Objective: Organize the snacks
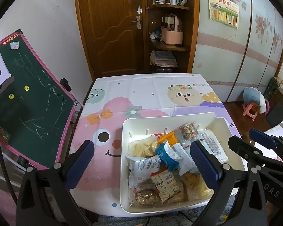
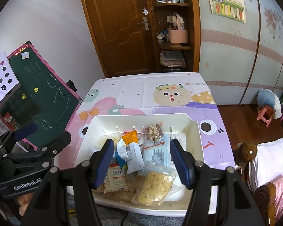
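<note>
A white bin [image 1: 122,150] [image 2: 141,115] sits at the near edge of the table and holds several snack packets. Among them are an orange-topped packet [image 1: 168,137] [image 2: 131,137], a clear pack of nuts [image 1: 187,130] [image 2: 153,130], a blue packet [image 1: 166,156] and a yellow crumbly pack [image 2: 154,186]. My left gripper [image 1: 143,162] is open and hovers over the bin's left side, one finger outside the wall. My right gripper [image 2: 142,160] is open above the packets, with nothing pressed between its pads. Each gripper also shows at the edge of the other's view, the right gripper [image 1: 251,141] and the left gripper [image 2: 43,134].
The table wears a cartoon tablecloth [image 1: 141,98]. A green chalkboard [image 1: 28,101] with a pink frame leans at the left. A bed with a wooden post [image 2: 247,150] stands at the right. Behind the table are a door [image 1: 111,28] and corner shelves [image 1: 169,43]; a pink stool [image 2: 264,114] stands on the floor.
</note>
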Demonstrator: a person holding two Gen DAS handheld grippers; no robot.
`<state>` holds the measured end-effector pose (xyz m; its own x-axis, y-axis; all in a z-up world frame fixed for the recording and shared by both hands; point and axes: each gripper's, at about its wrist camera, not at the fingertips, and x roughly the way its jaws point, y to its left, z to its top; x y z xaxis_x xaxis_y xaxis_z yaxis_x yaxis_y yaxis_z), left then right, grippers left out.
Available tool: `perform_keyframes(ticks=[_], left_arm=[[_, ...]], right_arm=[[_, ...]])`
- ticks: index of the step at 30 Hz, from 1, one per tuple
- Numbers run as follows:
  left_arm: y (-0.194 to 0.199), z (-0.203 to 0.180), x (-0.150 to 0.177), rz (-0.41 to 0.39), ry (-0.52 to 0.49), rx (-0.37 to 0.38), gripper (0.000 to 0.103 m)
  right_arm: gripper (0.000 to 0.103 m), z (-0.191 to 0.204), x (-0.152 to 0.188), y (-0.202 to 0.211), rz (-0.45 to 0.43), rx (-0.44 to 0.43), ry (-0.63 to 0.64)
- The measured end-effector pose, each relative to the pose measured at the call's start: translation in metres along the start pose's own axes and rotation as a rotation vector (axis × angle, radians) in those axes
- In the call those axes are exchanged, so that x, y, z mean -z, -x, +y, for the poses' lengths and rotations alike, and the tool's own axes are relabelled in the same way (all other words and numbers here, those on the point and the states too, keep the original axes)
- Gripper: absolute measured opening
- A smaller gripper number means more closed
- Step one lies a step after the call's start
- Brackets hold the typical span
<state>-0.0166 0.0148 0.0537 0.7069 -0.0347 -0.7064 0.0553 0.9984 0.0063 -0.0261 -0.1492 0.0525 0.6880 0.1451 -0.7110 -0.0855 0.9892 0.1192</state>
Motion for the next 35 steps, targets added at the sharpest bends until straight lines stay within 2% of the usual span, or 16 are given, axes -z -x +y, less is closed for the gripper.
perform_keyframes(ticks=[35], left_arm=[[-0.003, -0.001, 0.012, 0.017, 0.006, 0.011, 0.101]], right_arm=[[0.062, -0.003, 0.006, -0.005, 0.011, 0.002, -0.001]])
